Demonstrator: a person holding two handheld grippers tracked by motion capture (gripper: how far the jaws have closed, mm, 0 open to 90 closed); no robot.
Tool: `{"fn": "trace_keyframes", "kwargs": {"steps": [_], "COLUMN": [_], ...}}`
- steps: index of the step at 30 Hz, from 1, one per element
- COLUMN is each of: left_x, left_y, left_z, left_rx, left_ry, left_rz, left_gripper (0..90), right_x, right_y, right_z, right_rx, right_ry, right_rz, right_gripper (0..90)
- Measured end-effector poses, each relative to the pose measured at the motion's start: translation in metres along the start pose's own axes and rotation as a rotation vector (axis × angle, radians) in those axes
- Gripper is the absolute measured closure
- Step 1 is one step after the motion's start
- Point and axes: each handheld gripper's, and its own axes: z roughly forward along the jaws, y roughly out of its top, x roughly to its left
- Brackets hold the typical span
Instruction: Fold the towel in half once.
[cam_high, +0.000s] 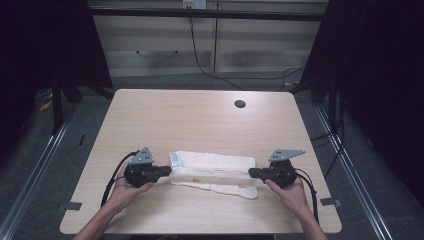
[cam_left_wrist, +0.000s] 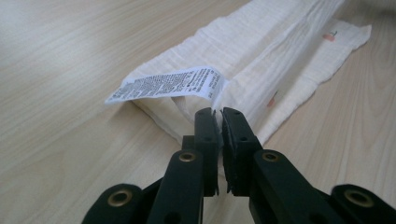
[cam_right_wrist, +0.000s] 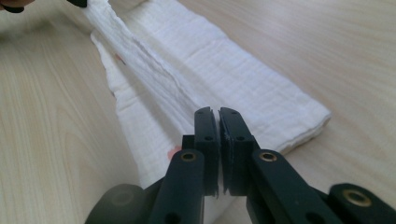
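Currently:
Left hand-held gripper (cam_high: 167, 171): clamped on cloth (cam_high: 220, 165) end by care label (cam_high: 175, 160).
Right hand-held gripper (cam_high: 252, 172): pinching opposite end.
Cloth: folded, on tabletop (cam_high: 200, 120).

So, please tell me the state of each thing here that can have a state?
Cloth: folded into a long strip, lying on the table, each end pinched by a gripper.
Care label: sticking out flat at the cloth's left end.
Left gripper: shut on the cloth.
Right gripper: shut on the cloth.

table (cam_high: 150, 115): light wood | on it: folded white cloth (cam_high: 220, 167), perhaps a towel
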Motion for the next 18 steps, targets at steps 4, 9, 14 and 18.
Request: {"fn": "trace_keyframes", "kwargs": {"steps": [4, 9, 14, 18], "left_x": [-0.003, -0.007, -0.008, -0.008], "left_y": [-0.005, -0.010, -0.011, -0.010], "left_z": [0.012, 0.014, 0.012, 0.004], "left_rx": [0.040, 0.064, 0.066, 0.041], "left_ry": [-0.009, -0.016, -0.025, -0.037], "left_rz": [-0.001, 0.018, 0.012, 0.007], "left_gripper": [85.3, 84.8, 84.1, 80.2], "right_x": [0.002, 0.004, 0.008, 0.010], "right_y": [-0.011, -0.018, -0.021, -0.018], "right_z": [0.003, 0.007, 0.010, 0.004], "right_rx": [0.026, 0.047, 0.084, 0.048], "right_ry": [0.000, 0.009, -0.011, 0.000], "right_rz": [0.011, 0.020, 0.006, 0.010], "right_gripper": [84.7, 82.0, 76.3, 70.7]}}
